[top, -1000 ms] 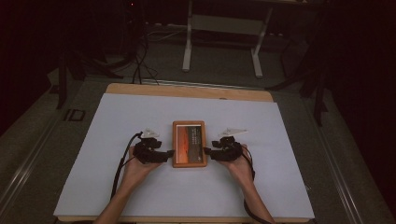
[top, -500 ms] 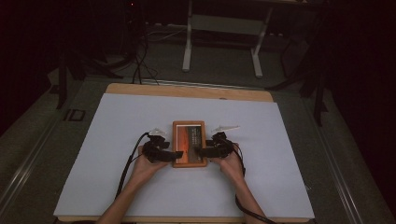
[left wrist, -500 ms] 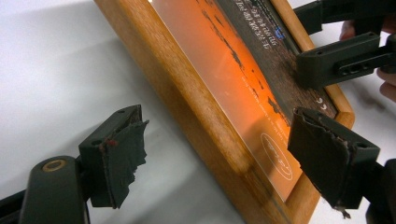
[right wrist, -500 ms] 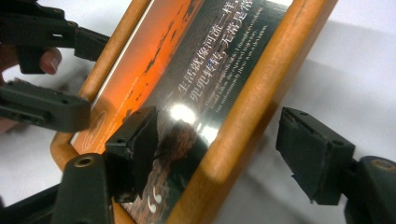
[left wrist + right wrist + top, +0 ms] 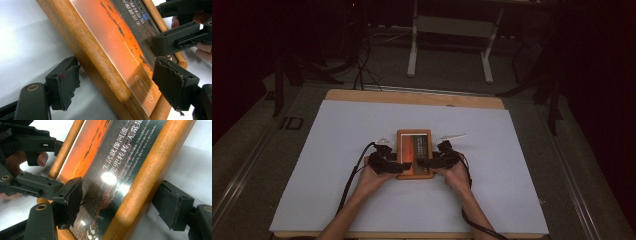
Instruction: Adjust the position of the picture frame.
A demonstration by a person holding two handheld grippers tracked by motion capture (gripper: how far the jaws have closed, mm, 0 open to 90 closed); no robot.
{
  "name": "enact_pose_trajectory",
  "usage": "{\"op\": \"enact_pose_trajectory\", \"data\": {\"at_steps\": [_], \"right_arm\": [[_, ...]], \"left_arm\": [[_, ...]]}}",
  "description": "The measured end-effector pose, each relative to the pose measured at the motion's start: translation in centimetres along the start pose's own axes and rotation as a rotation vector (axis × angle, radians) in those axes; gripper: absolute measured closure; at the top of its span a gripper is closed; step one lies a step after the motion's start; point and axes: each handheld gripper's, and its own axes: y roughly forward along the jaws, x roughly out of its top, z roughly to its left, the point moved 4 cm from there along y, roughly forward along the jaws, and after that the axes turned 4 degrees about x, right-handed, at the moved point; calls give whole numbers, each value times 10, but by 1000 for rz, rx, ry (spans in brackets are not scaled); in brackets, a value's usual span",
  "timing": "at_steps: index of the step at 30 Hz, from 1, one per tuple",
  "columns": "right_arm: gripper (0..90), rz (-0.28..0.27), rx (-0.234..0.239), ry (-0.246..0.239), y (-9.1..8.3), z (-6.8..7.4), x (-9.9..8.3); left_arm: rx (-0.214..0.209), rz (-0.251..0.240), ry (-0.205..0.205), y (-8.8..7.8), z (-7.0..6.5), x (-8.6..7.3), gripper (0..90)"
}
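Note:
A wooden picture frame (image 5: 414, 148) with an orange and black print lies flat on the white sheet. My left gripper (image 5: 399, 165) is at its near left corner and my right gripper (image 5: 426, 162) at its near right corner. In the left gripper view the left gripper (image 5: 116, 67) straddles the frame's rail (image 5: 100, 65), one pad beside the outer edge and one over the glass. Its jaws have just been closing slightly. The right gripper (image 5: 120, 186) straddles the other rail (image 5: 145, 180) the same way, its jaws just opening. Neither pair of pads pinches the wood.
The white sheet (image 5: 337, 190) covers a wooden table (image 5: 412, 97). Two small pale pieces lie beside the frame, one to the left (image 5: 382, 140) and one to the right (image 5: 452, 136). A stand (image 5: 414, 45) and cables are on the floor beyond.
Both hands have moved inward from beside the frame, and both grippers now reach over its near corners. The frame has stayed in place.

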Motion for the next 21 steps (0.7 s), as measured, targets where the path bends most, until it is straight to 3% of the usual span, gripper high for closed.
{"op": "enact_pose_trajectory", "data": {"at_steps": [5,11,15,21], "right_arm": [[271,3,4,10,-1,0,1],[280,1,8,18,-1,-1,0],[318,-8,23,38,-3,-3,-1],[351,-17,35,50,-7,-4,-4]], "left_arm": [[2,6,4,0,0,0,246],[2,12,-30,0,0,2,271],[-22,10,-74,-2,4,2,328],[-34,3,-97,-5,5,3,385]]}}
